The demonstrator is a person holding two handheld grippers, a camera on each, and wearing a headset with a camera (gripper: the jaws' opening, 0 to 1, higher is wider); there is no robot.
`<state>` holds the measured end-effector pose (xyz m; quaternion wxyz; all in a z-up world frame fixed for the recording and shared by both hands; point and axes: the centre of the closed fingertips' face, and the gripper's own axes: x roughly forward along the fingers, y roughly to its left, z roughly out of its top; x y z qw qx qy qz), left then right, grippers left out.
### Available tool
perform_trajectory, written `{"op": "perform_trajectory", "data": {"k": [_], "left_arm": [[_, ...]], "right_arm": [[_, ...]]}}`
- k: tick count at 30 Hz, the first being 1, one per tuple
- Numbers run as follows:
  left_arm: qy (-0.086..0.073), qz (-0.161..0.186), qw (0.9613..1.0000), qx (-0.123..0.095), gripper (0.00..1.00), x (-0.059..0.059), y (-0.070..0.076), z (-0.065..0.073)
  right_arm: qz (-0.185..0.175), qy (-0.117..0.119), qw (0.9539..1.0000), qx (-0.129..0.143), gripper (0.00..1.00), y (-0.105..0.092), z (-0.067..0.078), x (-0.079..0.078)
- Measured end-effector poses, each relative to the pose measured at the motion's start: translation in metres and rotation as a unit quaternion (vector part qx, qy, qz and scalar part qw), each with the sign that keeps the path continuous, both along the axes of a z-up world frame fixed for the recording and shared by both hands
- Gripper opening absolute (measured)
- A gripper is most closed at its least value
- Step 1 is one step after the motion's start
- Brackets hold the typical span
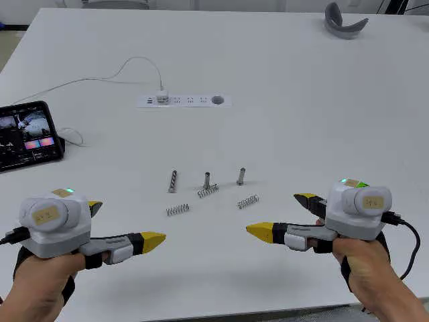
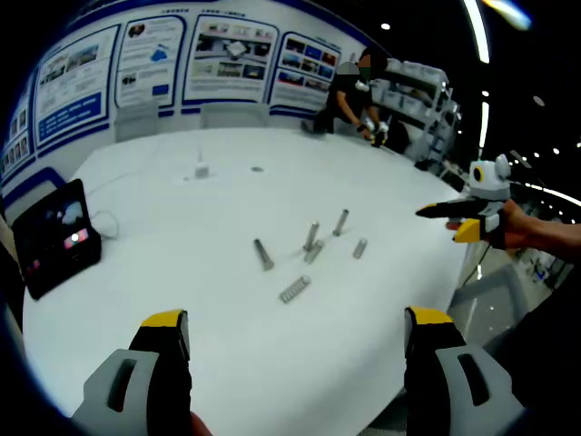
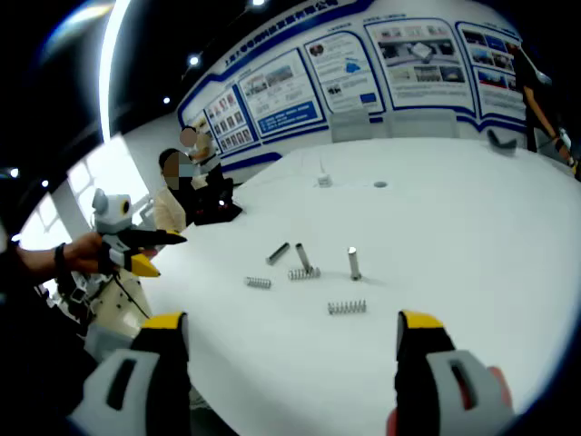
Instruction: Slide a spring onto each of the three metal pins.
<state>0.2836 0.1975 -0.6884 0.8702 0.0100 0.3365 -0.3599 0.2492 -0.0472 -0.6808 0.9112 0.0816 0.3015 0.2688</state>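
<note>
Springs are noted loose on the white counter: the left spring and the right spring lie just in front of the pins, and the middle spring rests against the foot of the middle pin. The middle pin and the right pin are seen upright, the left pin lying on its side. The left tool and the right tool are held over the near part of the counter, jaws spread wide, nothing gripped.

Our head view looks down on the table from near. Both gripper views sit low at its edge, angled inward; all share the pins.
</note>
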Motion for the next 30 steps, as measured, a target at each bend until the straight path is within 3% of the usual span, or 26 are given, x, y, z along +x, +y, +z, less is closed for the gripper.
{"op": "perform_trajectory", "data": {"k": [19, 22, 30], "left_arm": [[0.003, -0.003, 1.0, 0.0, 1.0, 0.002, -0.002, 0.0], [0.007, -0.003, 1.0, 0.0, 1.0, 0.004, -0.002, -0.003], [0.017, -0.01, 0.9998, 0.003, 0.96, 0.009, -0.005, -0.008]], "right_arm": [[0.012, -0.002, 0.9999, 0.003, 0.96, 0.006, 0.003, 0.0], [0.019, -0.009, 0.9998, -0.002, 0.96, 0.007, 0.002, 0.0], [0.015, -0.001, 0.9999, -0.009, 0.97, 0.003, -0.006, -0.004]]}}
